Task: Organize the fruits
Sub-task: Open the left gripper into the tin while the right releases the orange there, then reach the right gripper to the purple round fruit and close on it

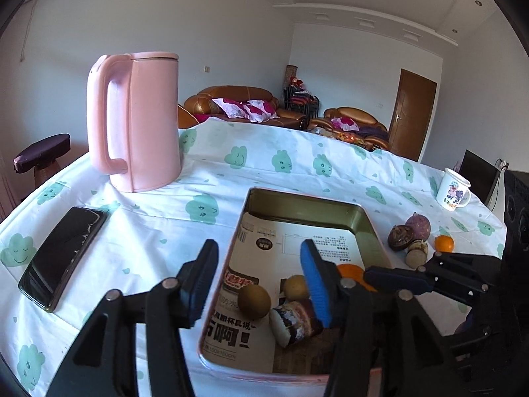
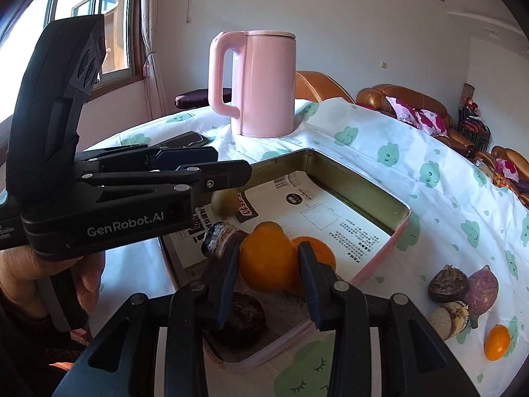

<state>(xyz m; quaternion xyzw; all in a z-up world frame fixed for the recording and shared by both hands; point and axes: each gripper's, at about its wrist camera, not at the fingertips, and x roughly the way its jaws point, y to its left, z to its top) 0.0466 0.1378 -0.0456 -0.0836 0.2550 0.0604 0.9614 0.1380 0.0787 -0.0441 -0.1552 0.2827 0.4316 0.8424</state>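
A pink-rimmed metal tray [image 1: 370,228] [image 2: 380,261] lined with printed paper sits on the table. In it lie a brown kiwi [image 1: 254,301], a yellowish fruit [image 1: 296,286] and a cut taro piece [image 1: 294,322]. My left gripper [image 1: 261,284] is open and empty above the tray's near end. My right gripper [image 2: 267,271] is shut on an orange fruit [image 2: 264,258] and holds it over the tray, next to another orange [image 2: 319,253]. It also shows in the left wrist view [image 1: 400,279]. A dark fruit [image 2: 243,316] lies below its left finger.
A pink kettle [image 1: 139,122] [image 2: 261,82] stands behind the tray. A black phone [image 1: 62,258] lies at the left. Right of the tray lie a dark fruit [image 2: 448,284], a purple tuber [image 2: 481,289], a cut taro [image 2: 449,319] and a small orange [image 2: 497,342]. A white mug [image 1: 453,189] stands far right.
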